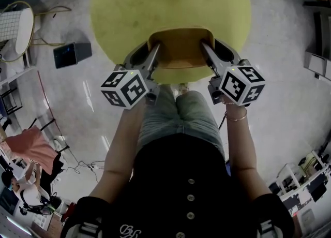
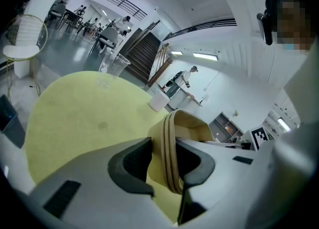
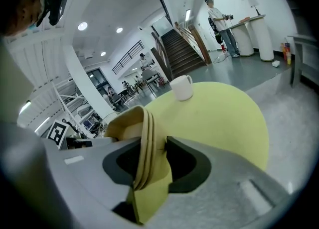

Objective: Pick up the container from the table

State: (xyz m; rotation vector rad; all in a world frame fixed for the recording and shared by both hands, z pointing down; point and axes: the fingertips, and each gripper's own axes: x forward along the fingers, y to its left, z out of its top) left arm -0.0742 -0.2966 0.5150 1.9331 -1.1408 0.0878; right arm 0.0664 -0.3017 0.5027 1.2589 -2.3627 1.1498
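A tan, open-topped container (image 1: 181,45) is held between my two grippers over the near edge of the round yellow table (image 1: 129,9). My left gripper (image 1: 155,50) is shut on its left wall, and the left gripper view shows the folded rim (image 2: 187,123) pinched between the dark pads (image 2: 132,166). My right gripper (image 1: 206,49) is shut on the right wall. In the right gripper view that wall (image 3: 127,123) runs between the pads (image 3: 187,166), and its lower corner hangs free below the jaws.
A white cup (image 3: 182,87) stands on the far side of the table, also in the left gripper view (image 2: 158,101). A clear plastic cup (image 2: 112,66) stands at the far left edge. On the floor to the left are a black box (image 1: 72,54) and a white wire chair (image 1: 15,27).
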